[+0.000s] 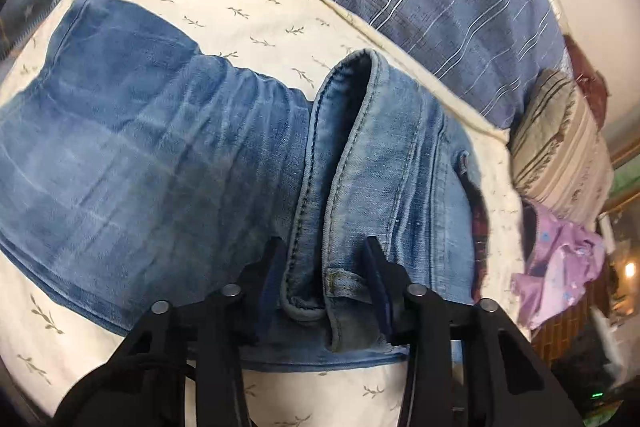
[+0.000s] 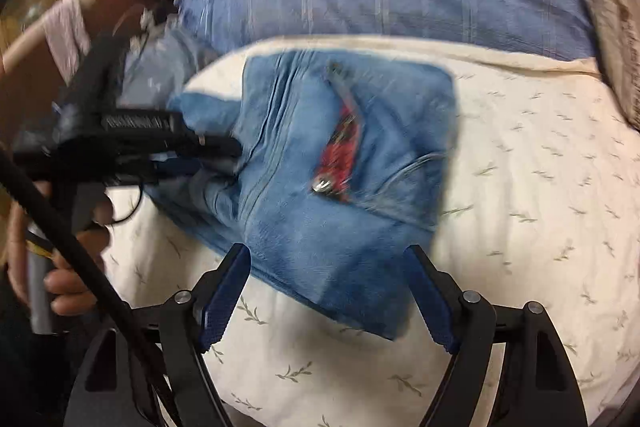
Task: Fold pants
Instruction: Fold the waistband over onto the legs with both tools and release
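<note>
Spread on leaf-print bedding (image 2: pixel 520 167), jeans (image 2: pixel 320 163) are already folded compact, the waistband fold clamped by the left gripper (image 1: pixel 324 259) while the right gripper (image 2: pixel 328 259) is held apart, tidying judged left.

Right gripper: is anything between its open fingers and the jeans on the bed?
Nothing visible. The right gripper is open just above the near edge of the folded jeans, with only bare denim and the bedsheet below. The left gripper is at the jeans' far left side, clear of that edge.
</note>
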`<state>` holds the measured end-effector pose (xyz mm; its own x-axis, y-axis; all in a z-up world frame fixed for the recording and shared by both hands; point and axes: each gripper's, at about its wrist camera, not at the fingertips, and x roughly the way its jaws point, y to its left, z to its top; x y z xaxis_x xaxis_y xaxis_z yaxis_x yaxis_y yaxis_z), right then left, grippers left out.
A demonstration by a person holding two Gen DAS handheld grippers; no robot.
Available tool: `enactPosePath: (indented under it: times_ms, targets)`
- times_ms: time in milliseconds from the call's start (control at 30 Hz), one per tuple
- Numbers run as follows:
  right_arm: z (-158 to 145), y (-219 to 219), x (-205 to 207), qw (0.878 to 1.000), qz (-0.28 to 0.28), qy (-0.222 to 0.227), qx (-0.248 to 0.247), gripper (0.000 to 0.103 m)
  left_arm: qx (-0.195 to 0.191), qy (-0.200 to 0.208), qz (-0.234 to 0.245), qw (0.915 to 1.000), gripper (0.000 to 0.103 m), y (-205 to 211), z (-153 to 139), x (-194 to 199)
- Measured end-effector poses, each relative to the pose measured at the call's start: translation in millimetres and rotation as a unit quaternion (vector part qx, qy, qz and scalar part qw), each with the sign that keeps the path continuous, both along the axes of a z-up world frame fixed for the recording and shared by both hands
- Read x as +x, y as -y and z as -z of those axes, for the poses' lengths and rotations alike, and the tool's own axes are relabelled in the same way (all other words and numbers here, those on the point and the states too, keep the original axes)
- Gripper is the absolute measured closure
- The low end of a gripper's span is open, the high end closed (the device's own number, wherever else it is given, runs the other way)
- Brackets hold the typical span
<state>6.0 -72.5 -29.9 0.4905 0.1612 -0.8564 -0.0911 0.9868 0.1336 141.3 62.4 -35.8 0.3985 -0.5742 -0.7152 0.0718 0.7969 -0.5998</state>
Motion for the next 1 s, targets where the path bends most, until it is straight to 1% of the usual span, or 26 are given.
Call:
enactPosePath:
  times_ms: [33, 100, 133, 167, 200, 233, 267, 300, 333, 367, 400, 433, 467, 500, 533, 567, 600, 633, 667, 700, 767, 800, 867, 900, 967, 1000]
  targets:
    - [6, -5, 0, 1.0, -0.005, -0.008, -0.025, 0.026, -0.015, 0.0, 0.003, 0.9999, 0.079, -1, 3, 2]
    - [11, -12, 1, 0.997, -0.011, -0.012, -0.073, 0.043, -0.024, 0.001, 0.007, 0.9997, 0.091, 0, 8, 14]
    - [10, -11, 0, 0.996, -0.001, -0.008, -0.092, 0.055, -0.017, 0.006, 0.009, 0.9998, 0.091, 2, 8, 16]
    - [8, -6, 1, 0.996, 0.007, -0.008, -0.085, 0.061, -0.015, 0.008, 0.01, 0.9998, 0.092, -1, 10, 13]
    - [6, 1, 2, 0.998, 0.014, -0.009, -0.064, 0.065, -0.019, 0.007, 0.014, 0.9997, 0.095, -1, 10, 13]
    - [3, 7, 3, 0.999, 0.017, -0.013, -0.048, 0.074, -0.039, 0.007, 0.016, 0.9991, 0.096, -1, 9, 12]
    - [-2, 12, 2, 0.999, 0.015, -0.018, -0.041, 0.078, -0.068, 0.015, 0.016, 0.9974, 0.096, -15, -3, -9]
    - [-11, 16, 0, 0.999, 0.017, -0.013, -0.039, 0.08, -0.093, 0.029, 0.021, 0.995, 0.096, -15, -12, -17]
    - [-22, 23, -5, 0.999, 0.024, 0.001, -0.037, 0.081, -0.09, 0.04, 0.027, 0.9948, 0.095, -18, -19, -26]
    - [-28, 28, -7, 0.999, 0.029, 0.009, -0.031, 0.081, -0.072, 0.05, 0.032, 0.9957, 0.095, -14, -22, -29]
    - [-33, 38, -9, 0.999, 0.035, 0.015, -0.01, 0.081, -0.049, 0.046, 0.038, 0.997, 0.095, -8, -17, -28]
    - [-30, 41, -8, 0.999, 0.035, 0.011, 0.0, 0.081, -0.025, 0.031, 0.041, 0.9984, 0.095, -3, -5, -23]
    - [-19, 43, -5, 0.999, 0.029, -0.008, 0.01, 0.079, -0.002, 0.014, 0.038, 0.9992, 0.095, 0, 7, -19]
    - [-6, 39, -3, 0.999, 0.021, -0.03, 0.006, 0.077, 0.015, 0.0, 0.033, 0.9994, 0.093, 2, 18, -16]
    - [3, 36, -5, 0.999, 0.018, -0.041, -0.006, 0.073, 0.02, 0.002, 0.025, 0.9995, 0.092, 3, 25, -15]
    - [8, 31, -4, 0.998, 0.018, -0.046, -0.026, 0.071, 0.02, 0.009, 0.021, 0.9995, 0.091, 3, 23, -15]
    - [5, 26, -4, 0.999, 0.013, -0.039, -0.034, 0.069, 0.02, 0.02, 0.021, 0.9994, 0.091, 3, 18, -15]
    - [-1, 25, -5, 0.999, 0.007, -0.026, -0.03, 0.062, 0.021, 0.031, 0.024, 0.999, 0.091, 4, 13, -15]
    - [-6, 26, -6, 1.0, 0.003, -0.017, -0.019, 0.051, 0.027, 0.038, 0.023, 0.9986, 0.087, 3, 9, -17]
    - [-14, 30, -9, 1.0, -0.003, -0.001, 0.013, 0.048, 0.031, 0.047, 0.019, 0.9982, 0.08, 0, 5, -19]
    - [-22, 36, -11, 0.999, -0.003, 0.014, 0.041, 0.048, 0.032, 0.068, 0.004, 0.9972, 0.072, -8, -4, -25]
    - [-25, 40, -12, 0.998, 0.0, 0.021, 0.062, 0.047, 0.032, 0.076, -0.004, 0.9966, 0.072, -10, -7, -27]
    - [-27, 43, -14, 0.997, 0.001, 0.025, 0.078, 0.047, 0.038, 0.084, -0.007, 0.9958, 0.072, -12, -12, -32]
    - [-31, 41, -15, 0.997, -0.006, 0.029, 0.077, 0.047, 0.046, 0.091, -0.011, 0.9947, 0.071, -14, -16, -37]
    - [-43, 36, -21, 0.995, -0.044, 0.043, 0.073, 0.047, 0.065, 0.104, -0.016, 0.9923, 0.069, -26, -22, -59]
    - [-46, 34, -25, 0.994, -0.055, 0.051, 0.081, 0.047, 0.072, 0.105, -0.018, 0.9917, 0.069, -27, -24, -62]
